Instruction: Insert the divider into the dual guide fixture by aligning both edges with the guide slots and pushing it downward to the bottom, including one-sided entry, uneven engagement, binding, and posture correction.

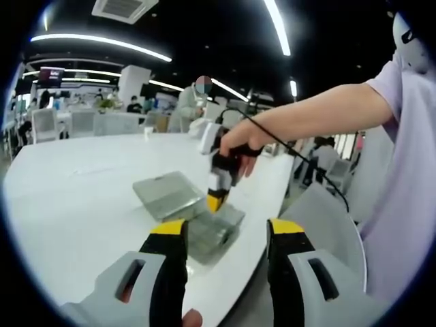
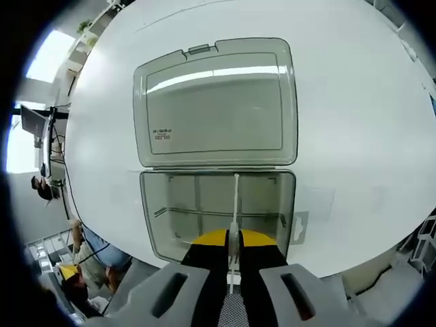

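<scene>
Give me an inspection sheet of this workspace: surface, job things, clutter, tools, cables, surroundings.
Surface: white table, bare around the box.
Job's things: clear box open, lid laid flat behind it; thin divider held upright over the box, in line with its middle.
Clutter: nothing seen.
Tools: right tool shut on the divider; left tool open, holding nothing, back from the box.
Cables: black cable runs from the right tool past the person's arm.
Surroundings: open office, ceiling strip lights, chairs, people in the background.

White table (image 1: 82, 197); white chairs (image 1: 75, 122) at ten o'clock; ceiling light strips (image 1: 102, 42) at twelve.
</scene>
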Motion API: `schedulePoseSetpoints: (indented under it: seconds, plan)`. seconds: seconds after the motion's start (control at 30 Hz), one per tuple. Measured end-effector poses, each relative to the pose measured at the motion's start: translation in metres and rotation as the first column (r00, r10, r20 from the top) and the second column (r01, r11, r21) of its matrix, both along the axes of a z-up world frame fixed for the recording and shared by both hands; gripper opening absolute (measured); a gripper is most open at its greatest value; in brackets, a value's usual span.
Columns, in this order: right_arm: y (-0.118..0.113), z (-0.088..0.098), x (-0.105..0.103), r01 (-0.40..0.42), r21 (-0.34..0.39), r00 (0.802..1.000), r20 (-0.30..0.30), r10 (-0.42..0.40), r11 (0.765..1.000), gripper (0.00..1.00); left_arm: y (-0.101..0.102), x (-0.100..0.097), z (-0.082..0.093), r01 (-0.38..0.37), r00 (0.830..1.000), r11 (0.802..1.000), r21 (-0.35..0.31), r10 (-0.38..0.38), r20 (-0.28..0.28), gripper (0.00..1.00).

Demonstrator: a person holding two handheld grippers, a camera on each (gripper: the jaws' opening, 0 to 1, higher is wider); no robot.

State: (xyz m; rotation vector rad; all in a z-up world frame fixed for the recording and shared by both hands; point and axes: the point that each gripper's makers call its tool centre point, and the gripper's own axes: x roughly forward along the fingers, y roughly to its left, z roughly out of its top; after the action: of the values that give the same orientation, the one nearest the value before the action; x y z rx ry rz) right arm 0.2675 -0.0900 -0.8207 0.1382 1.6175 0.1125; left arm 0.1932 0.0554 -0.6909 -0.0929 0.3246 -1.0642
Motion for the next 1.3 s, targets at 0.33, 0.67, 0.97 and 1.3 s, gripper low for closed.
schedulePoseSetpoints:
  seconds: [0.33,0.67,0.97,1.3]
  plan:
    - [0.0,-0.003,-0.005,-0.014,-0.013,1.0,0.004,0.014,1.0,0.0,0.001,-0.001,0.0,-0.004,1.0,1.0,0.003,0.004,-0.001,0.44]
    - [0.0,-0.007,-0.007,-0.027,-0.009,1.0,0.01,0.027,1.0,0.0,0.003,-0.001,-0.001,-0.011,1.0,1.0,0.008,0.011,-0.002,0.44]
    - [0.0,0.003,-0.005,-0.057,-0.023,0.998,-0.001,0.057,0.998,0.0,0.001,-0.001,0.0,-0.007,1.0,1.0,0.002,0.007,0.0,0.44]
    - [-0.003,0.001,-0.002,-0.039,-0.014,0.999,0.002,0.039,0.999,0.0,0.0,-0.001,-0.001,-0.002,1.0,1.0,0.002,0.002,-0.001,0.44]
